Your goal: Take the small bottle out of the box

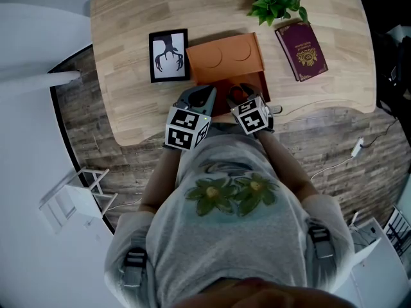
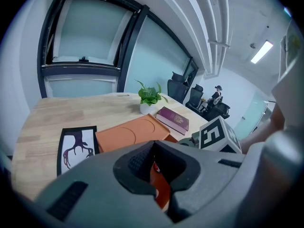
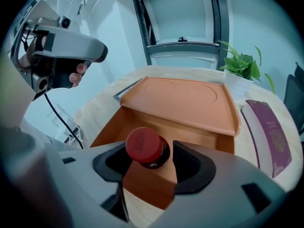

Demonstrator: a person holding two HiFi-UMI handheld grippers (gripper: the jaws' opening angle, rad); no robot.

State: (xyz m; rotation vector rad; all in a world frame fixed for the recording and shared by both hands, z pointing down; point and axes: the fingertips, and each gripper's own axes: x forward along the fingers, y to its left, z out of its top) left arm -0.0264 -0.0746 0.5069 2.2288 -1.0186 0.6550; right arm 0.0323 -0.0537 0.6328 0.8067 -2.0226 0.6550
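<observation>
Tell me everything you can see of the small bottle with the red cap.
The small bottle shows mostly its round red cap, matte and plastic-looking, with a dark neck or body just beneath it; the rest is hidden. It sits roughly upright at the open orange box, in front of the raised lid. It is between the jaws of the right gripper, which flank it closely. Whether they actually press on it cannot be told.

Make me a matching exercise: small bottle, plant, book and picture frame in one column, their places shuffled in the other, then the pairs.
1 small bottle
2 plant
3 book
4 picture frame

A left of the box
B between the jaws of the right hand-held gripper
C far edge of the table
D right of the box

Pairs: 1-B, 2-C, 3-D, 4-A
</observation>
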